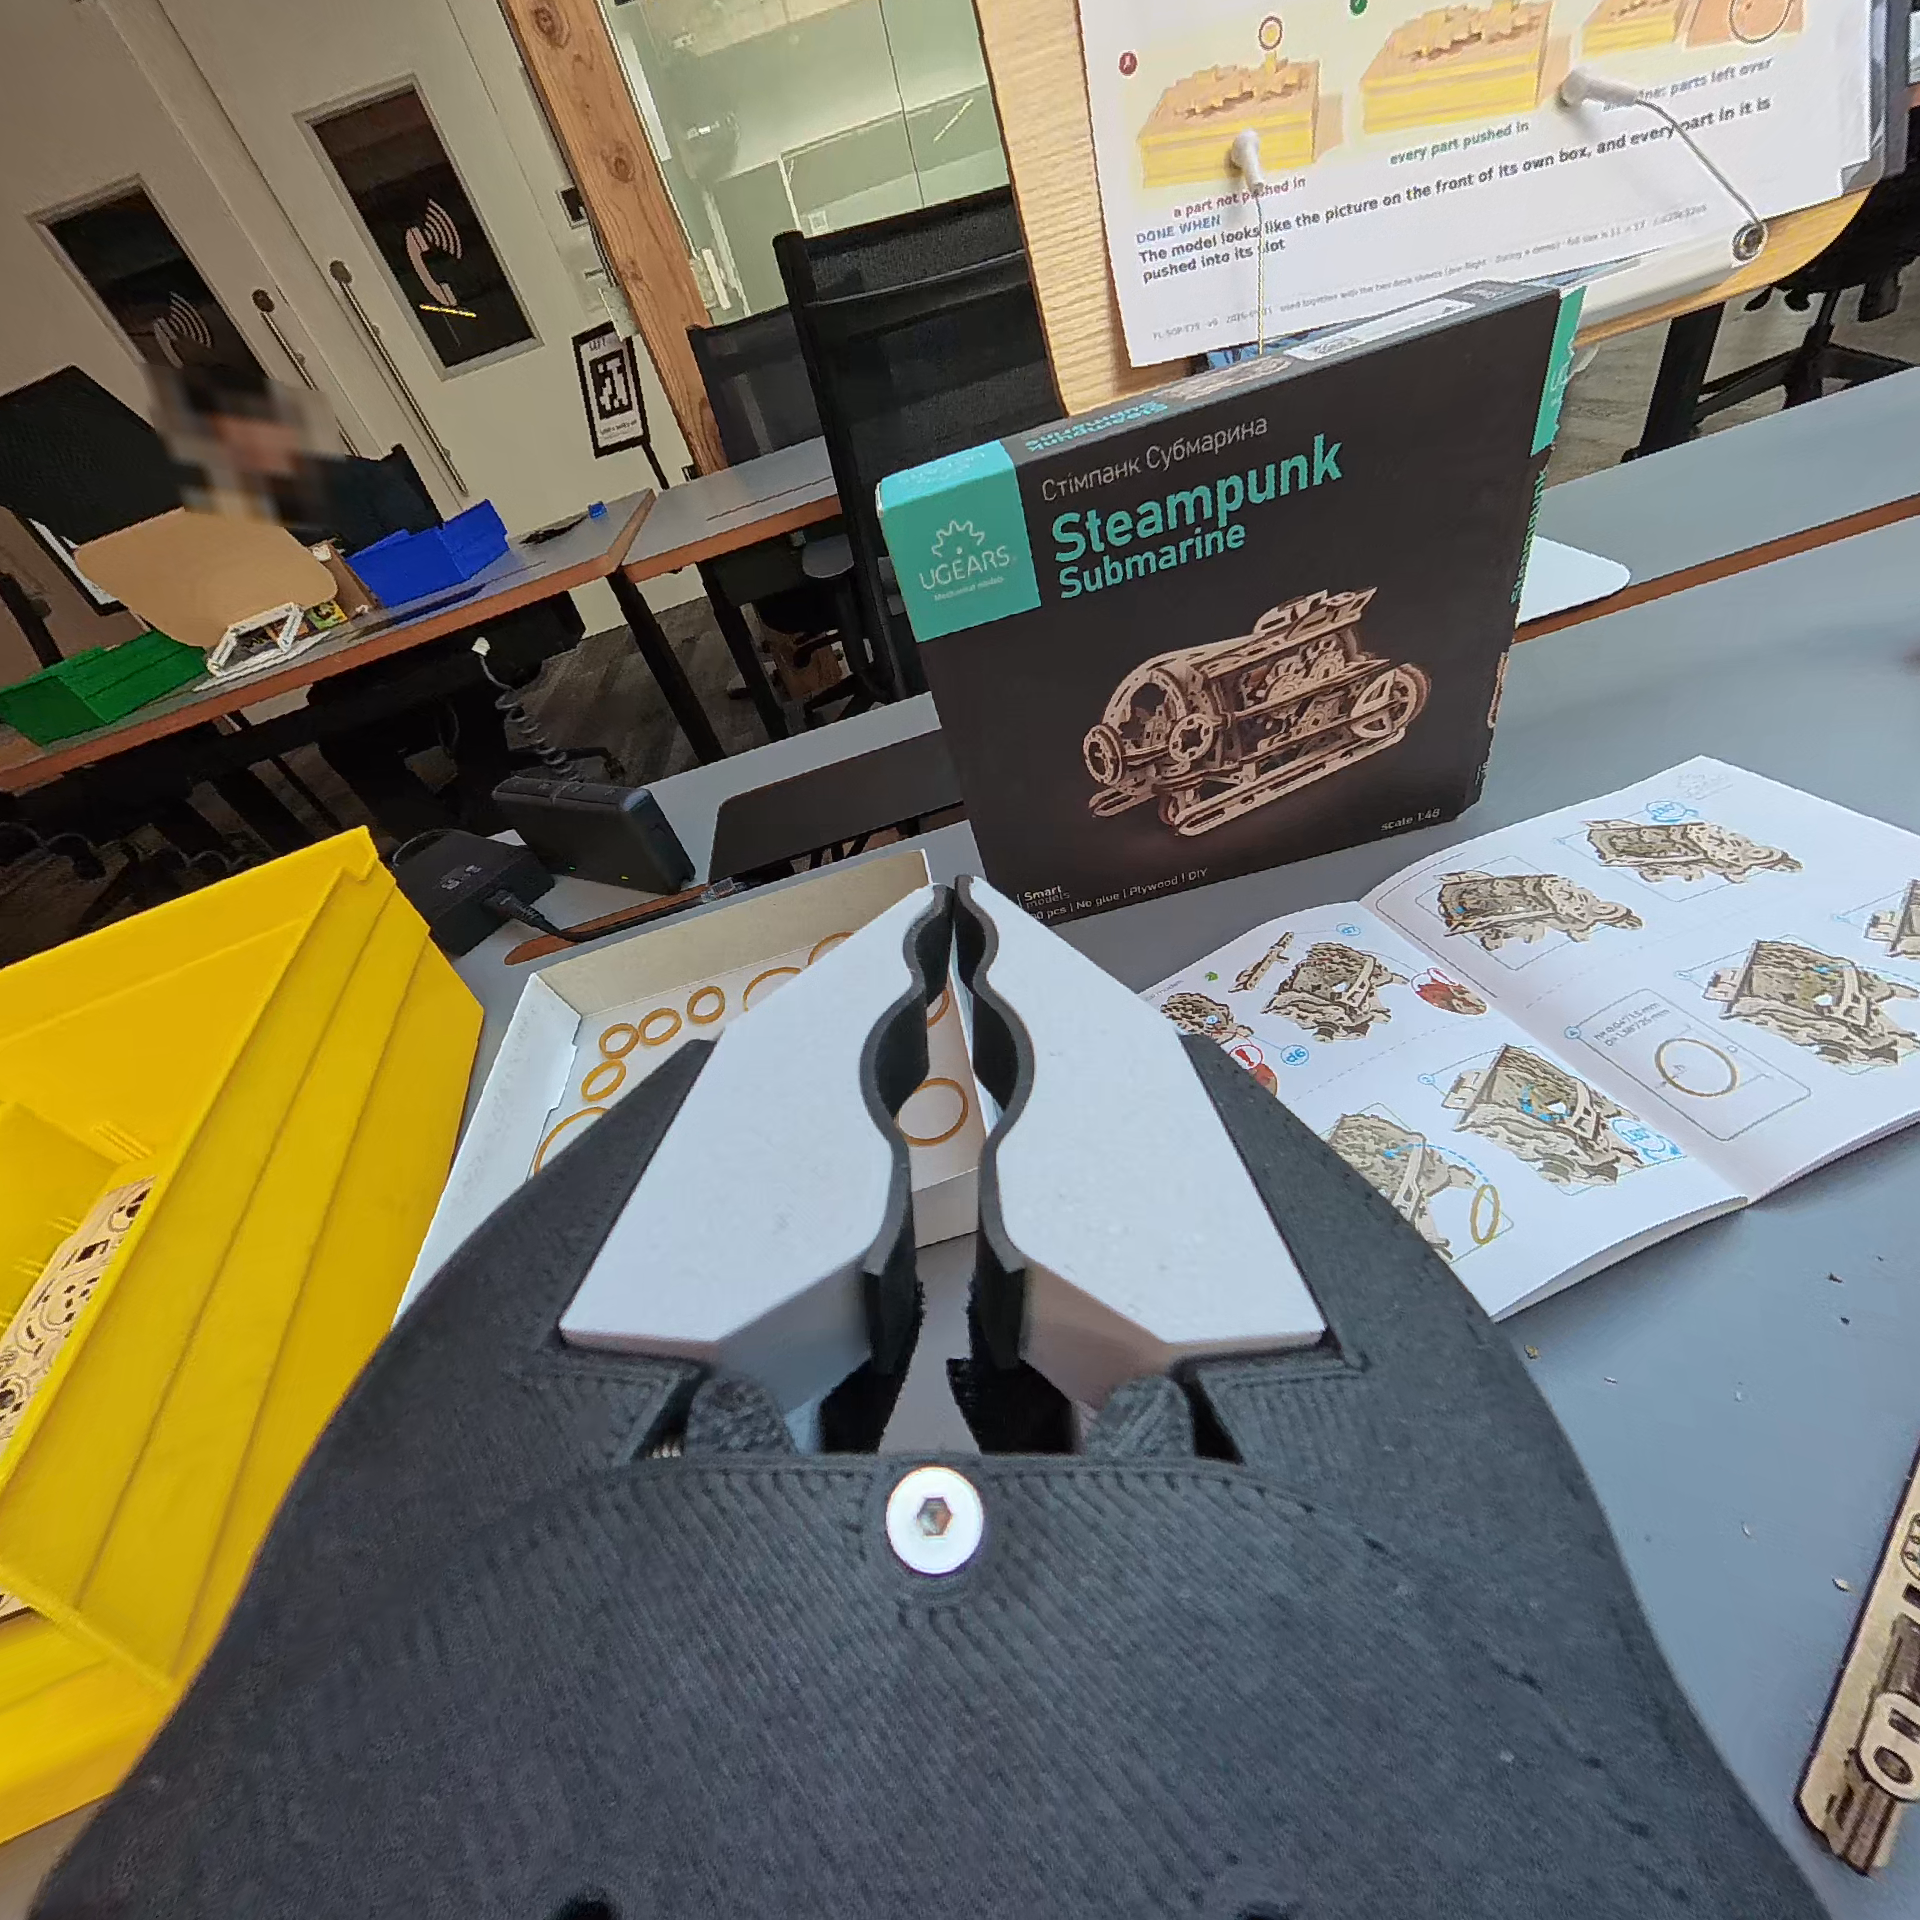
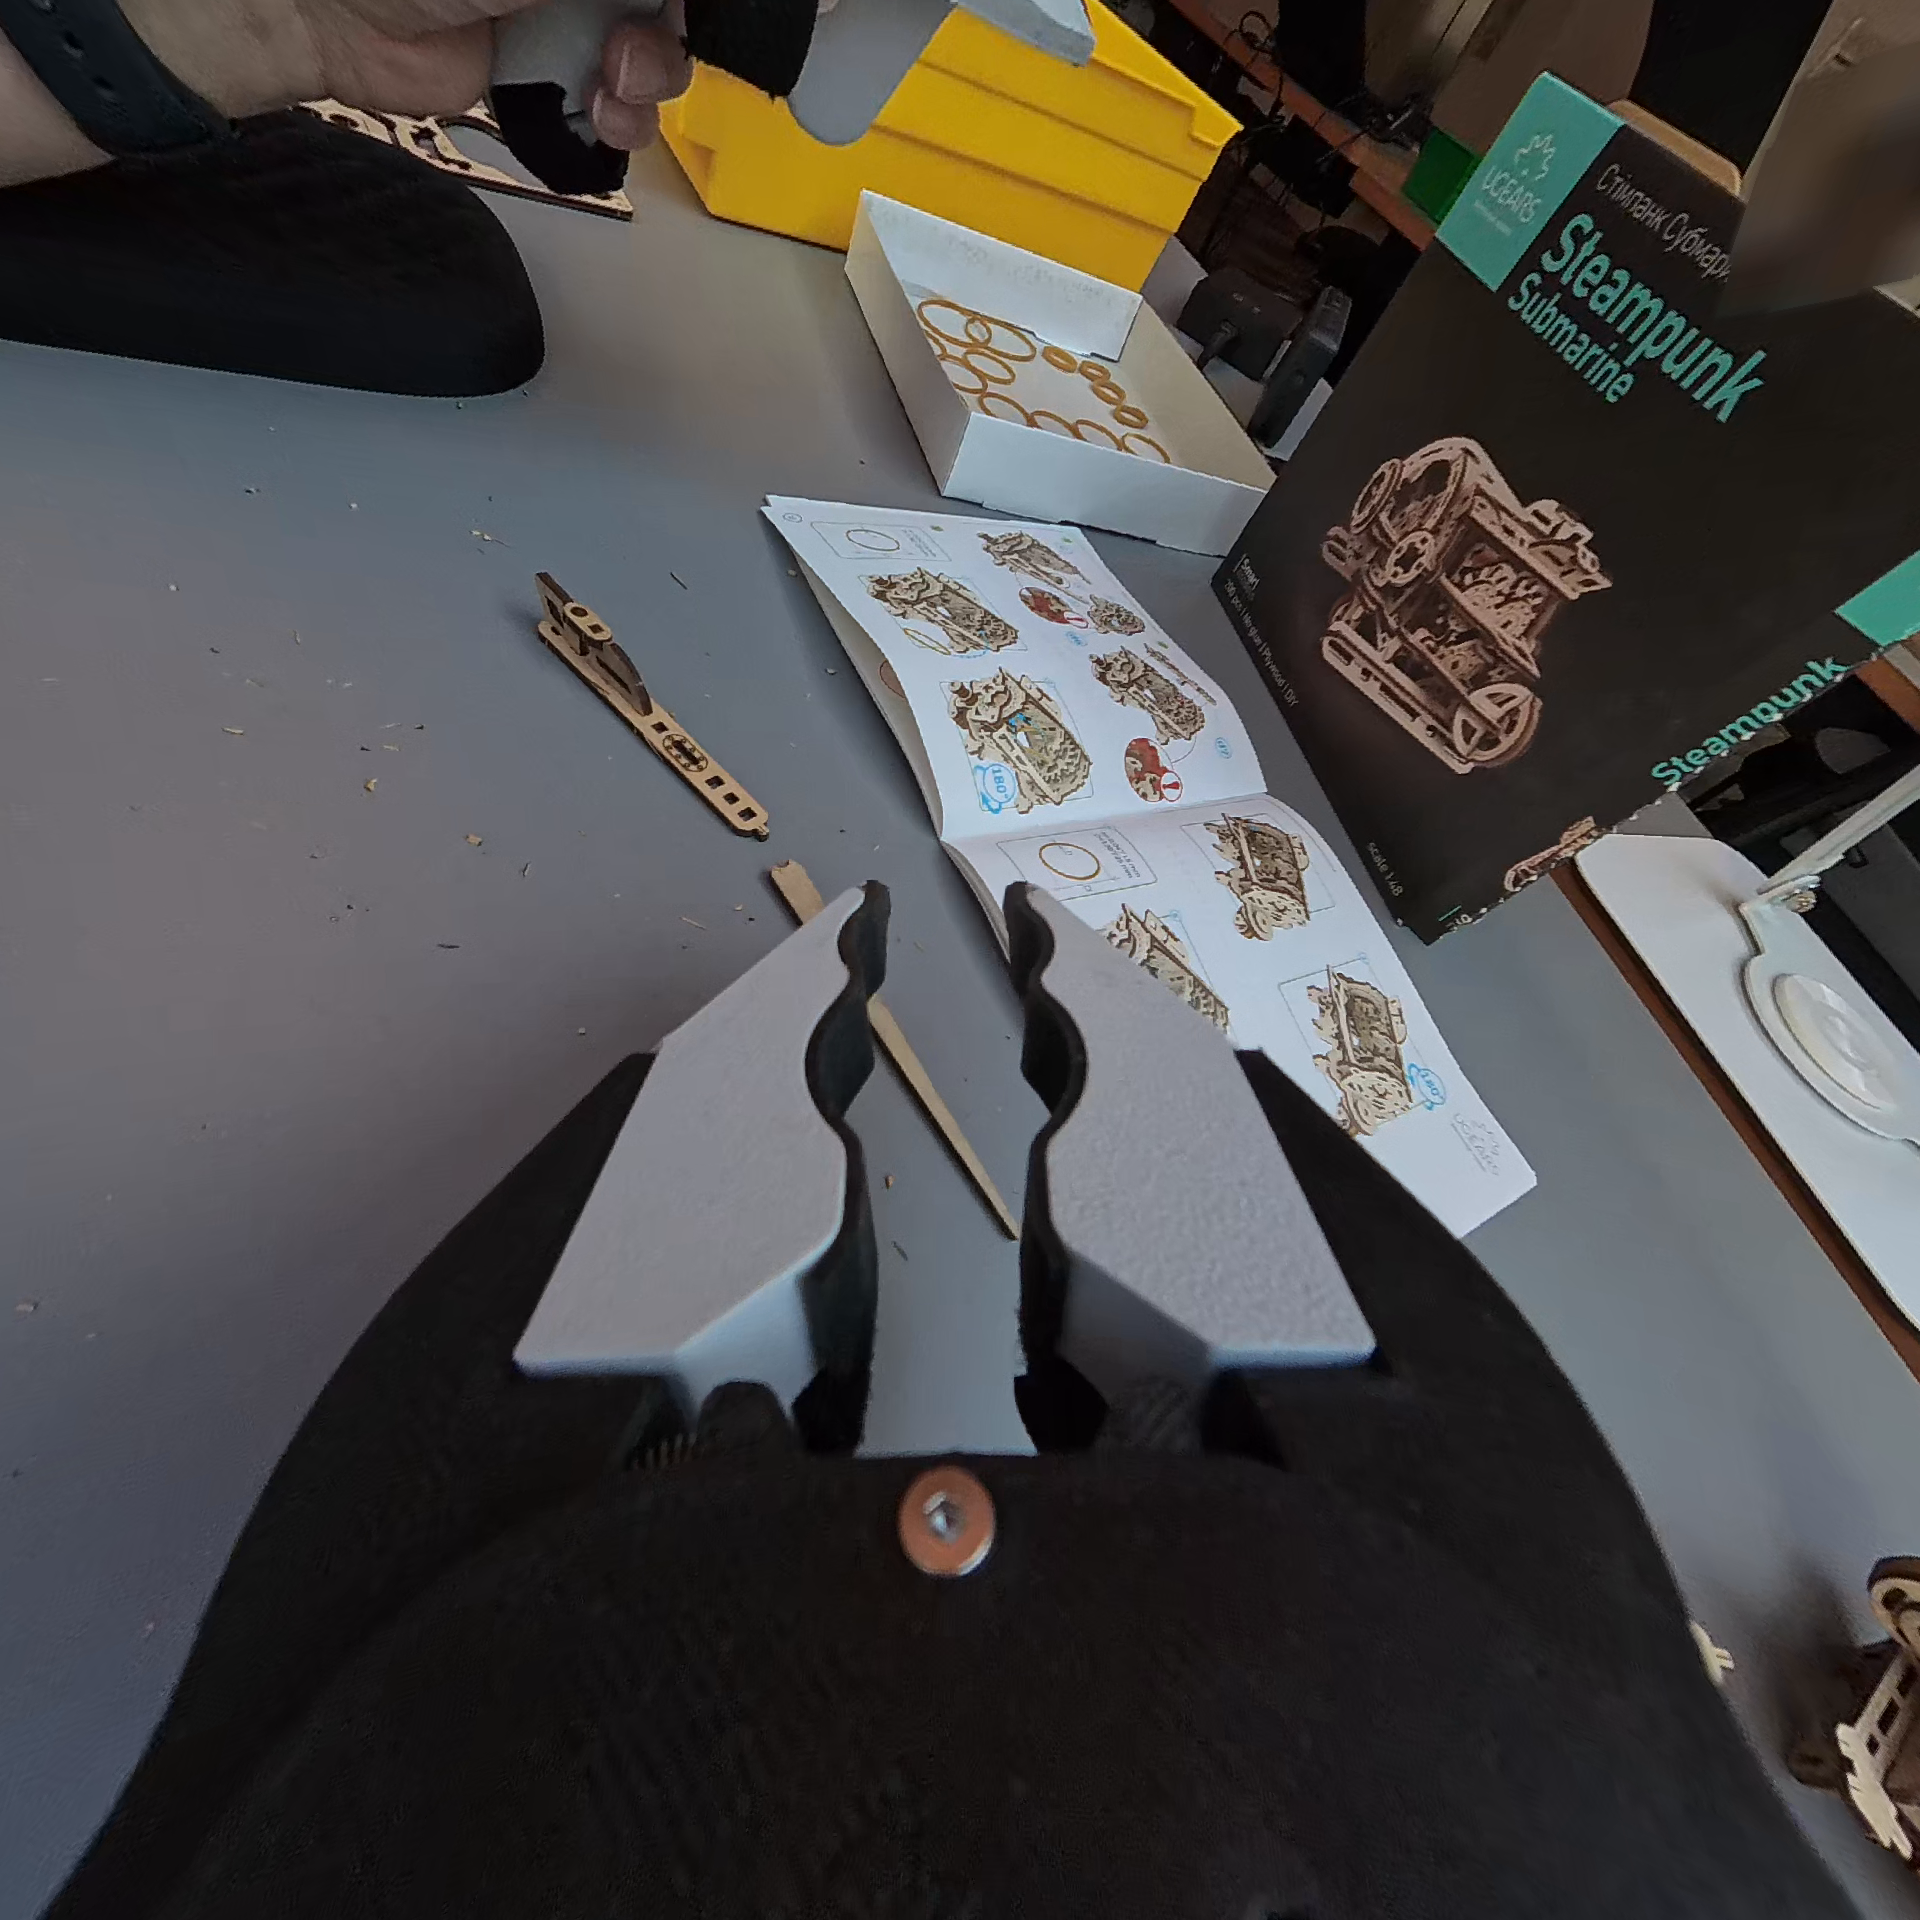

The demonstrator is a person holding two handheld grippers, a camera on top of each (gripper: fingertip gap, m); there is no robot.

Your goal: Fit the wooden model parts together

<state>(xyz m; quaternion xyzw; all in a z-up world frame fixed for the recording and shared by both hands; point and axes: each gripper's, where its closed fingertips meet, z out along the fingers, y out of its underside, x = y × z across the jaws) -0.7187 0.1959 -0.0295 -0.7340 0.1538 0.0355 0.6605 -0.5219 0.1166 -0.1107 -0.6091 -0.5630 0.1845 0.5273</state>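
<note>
My left gripper (image 1: 957, 891) is shut and empty, its tips touching, held above a white box (image 1: 727, 935) of tan rubber bands (image 1: 932, 1112). My right gripper (image 2: 943, 902) is open by a narrow gap and empty, low over the grey table (image 2: 312, 935). A thin pointed wooden stick (image 2: 935, 1091) lies on the table under that gap. A long flat wooden part (image 2: 649, 712) with holes lies farther off to the left. A partly built wooden model (image 2: 1870, 1704) sits at the bottom right edge. Another wooden piece (image 1: 1870, 1704) lies at the right edge of the left wrist view.
A yellow bin (image 1: 208, 1195) holding a wooden sheet (image 1: 62, 1309) stands to the left. The dark model box (image 1: 1247, 644) stands upright behind an open instruction booklet (image 1: 1558, 1018). In the right wrist view, a hand (image 2: 436, 52) holds the other gripper at the top left. Wood crumbs dot the table. The grippers' ends are close to 25 centimeters from one another.
</note>
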